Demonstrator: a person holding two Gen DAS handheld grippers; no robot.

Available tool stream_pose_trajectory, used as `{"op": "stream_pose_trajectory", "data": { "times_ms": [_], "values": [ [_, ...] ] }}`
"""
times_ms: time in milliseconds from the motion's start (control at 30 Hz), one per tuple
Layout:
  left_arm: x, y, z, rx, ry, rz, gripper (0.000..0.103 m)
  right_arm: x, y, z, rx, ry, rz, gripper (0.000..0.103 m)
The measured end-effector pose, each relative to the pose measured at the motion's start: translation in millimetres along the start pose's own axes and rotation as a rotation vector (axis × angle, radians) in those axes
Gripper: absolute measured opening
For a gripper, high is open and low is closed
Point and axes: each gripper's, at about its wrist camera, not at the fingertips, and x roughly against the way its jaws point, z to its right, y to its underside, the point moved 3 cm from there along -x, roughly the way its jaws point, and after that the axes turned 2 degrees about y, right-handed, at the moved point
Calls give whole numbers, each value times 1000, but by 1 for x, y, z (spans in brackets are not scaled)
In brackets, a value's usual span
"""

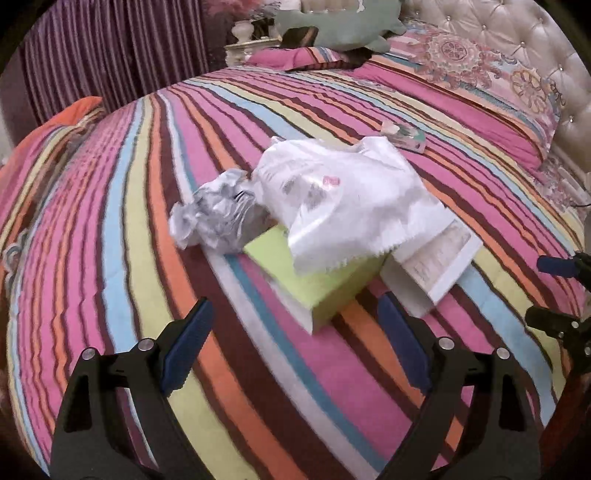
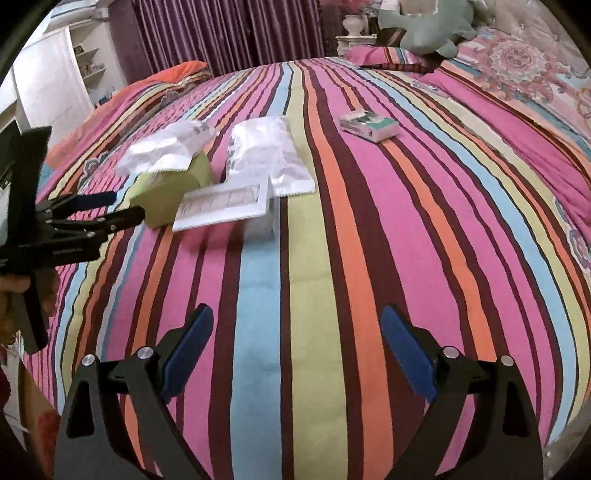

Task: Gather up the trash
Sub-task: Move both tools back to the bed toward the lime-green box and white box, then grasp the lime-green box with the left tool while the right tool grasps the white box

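A heap of trash lies on the striped bedspread (image 1: 110, 258). It holds a crumpled grey-white wrapper (image 1: 214, 218), a white plastic pouch (image 1: 343, 203) draped over a green box (image 1: 317, 280), and a flat white carton (image 1: 436, 266). A small teal pack (image 1: 406, 136) lies apart, farther back. My left gripper (image 1: 295, 314) is open and empty just short of the green box. The right wrist view shows the same heap at the left: wrapper (image 2: 162, 147), pouch (image 2: 269, 155), green box (image 2: 166, 199), carton (image 2: 225, 206), with the teal pack (image 2: 369, 125) to the right. My right gripper (image 2: 297, 317) hovers open over bare bedspread (image 2: 332, 240).
Patterned pillows (image 1: 480, 85) and a green plush toy (image 1: 340, 29) lie by the tufted headboard (image 1: 535, 37). Purple curtains (image 2: 229, 33) hang behind the bed, beside a white shelf unit (image 2: 55, 74). The left gripper (image 2: 123, 206) shows at the left edge, the right gripper (image 1: 546, 291) at the right edge.
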Motion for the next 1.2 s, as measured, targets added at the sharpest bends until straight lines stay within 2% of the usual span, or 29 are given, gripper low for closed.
{"op": "stream_pose_trajectory", "data": {
  "times_ms": [100,200,367,533,733,767,933,1067,1200],
  "values": [
    [-8,-7,2,-28,10,9,88,-6,-8,1,-19,-10,6,88],
    [-21,-13,3,-43,29,-16,88,-12,-14,-1,-4,-24,5,88],
    [-35,-18,5,-54,45,-49,88,-23,-32,-8,131,-45,35,88],
    [-48,-21,-2,86,98,-108,88,-36,-52,-11,258,-58,46,88],
    [-59,-19,-8,255,138,-127,88,-53,-71,-26,393,-144,14,88],
    [-59,-21,-10,267,141,-130,88,-58,-74,-31,439,-151,4,88],
    [-61,-24,-16,329,159,-156,88,-67,-81,-42,506,-206,-26,88],
    [-62,-25,-20,352,164,-174,88,-75,-82,-56,541,-315,-123,88],
    [-62,-26,-19,363,150,-180,88,-84,-67,-73,695,-280,-180,88]
  ]
}}
